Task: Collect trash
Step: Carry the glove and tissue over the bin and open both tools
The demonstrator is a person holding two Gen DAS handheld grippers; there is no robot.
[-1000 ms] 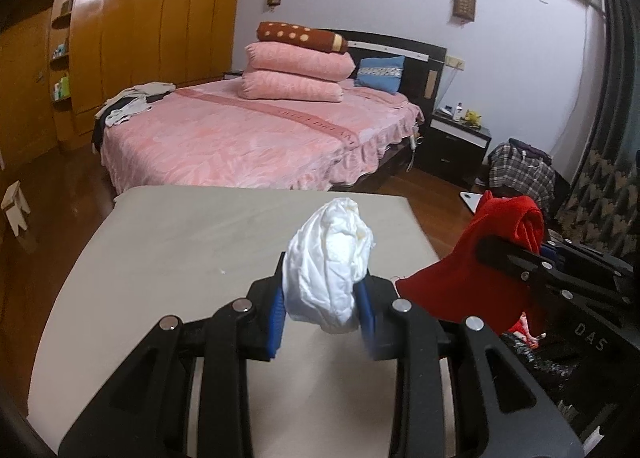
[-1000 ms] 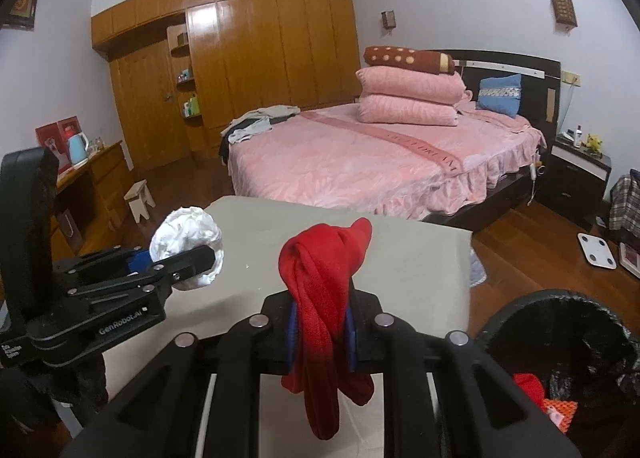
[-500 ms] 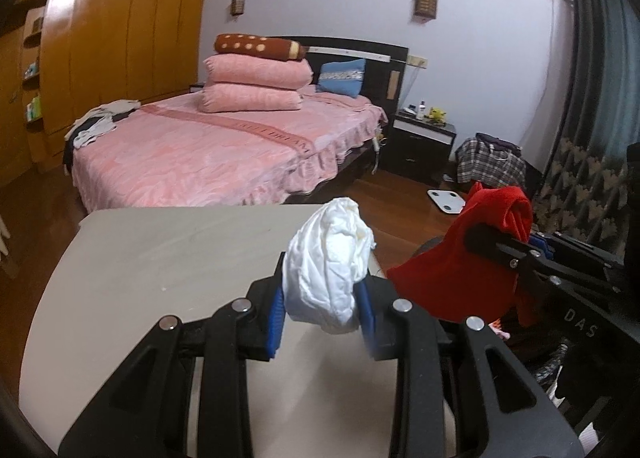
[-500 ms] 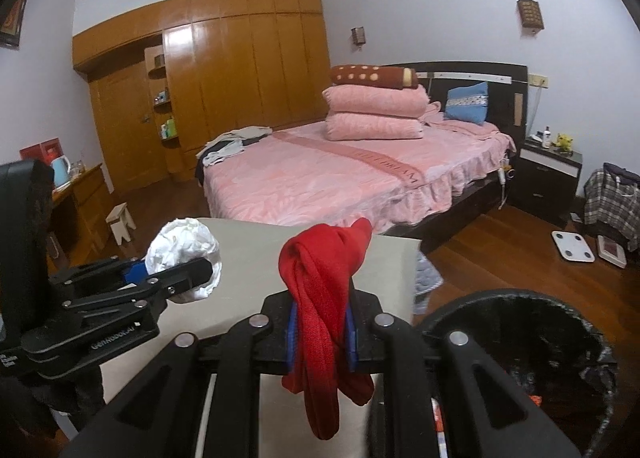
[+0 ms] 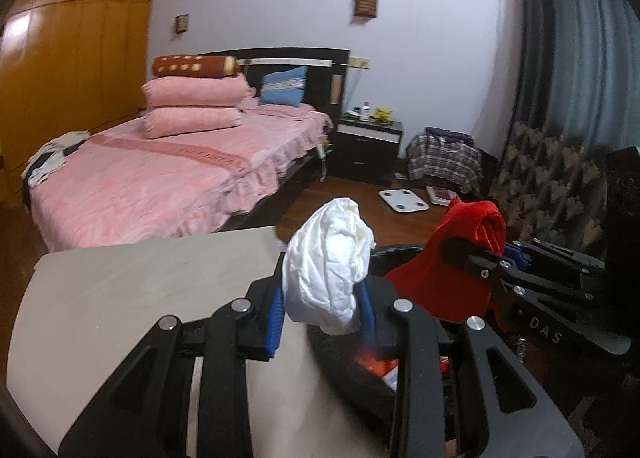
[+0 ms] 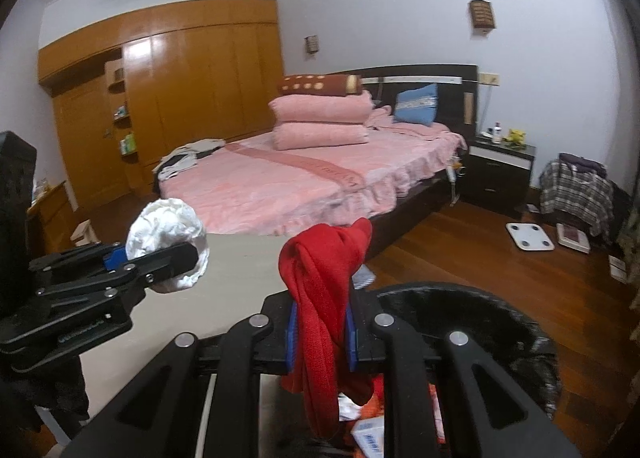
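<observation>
Jaws clamp white wad [image 5: 328, 274], red cloth [image 6: 324, 282].

R gripper [image 6: 320, 334] is clamping a red cloth [image 6: 324, 286], which is hanging down over the black-lined bin [image 6: 500, 310] w/ trash inside. L gripper [image 6: 160, 254] is pinching a white crumpled wad [image 6: 168, 226] over the beige table [image 6: 240, 286]. Pink bed [image 6: 300, 178] is sitting behind.

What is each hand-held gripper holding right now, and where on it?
The left hand-held gripper clamps a crumpled white paper wad around its lower half. The right hand-held gripper pinches a red knit cloth at mid-length, ends dangling.
</observation>
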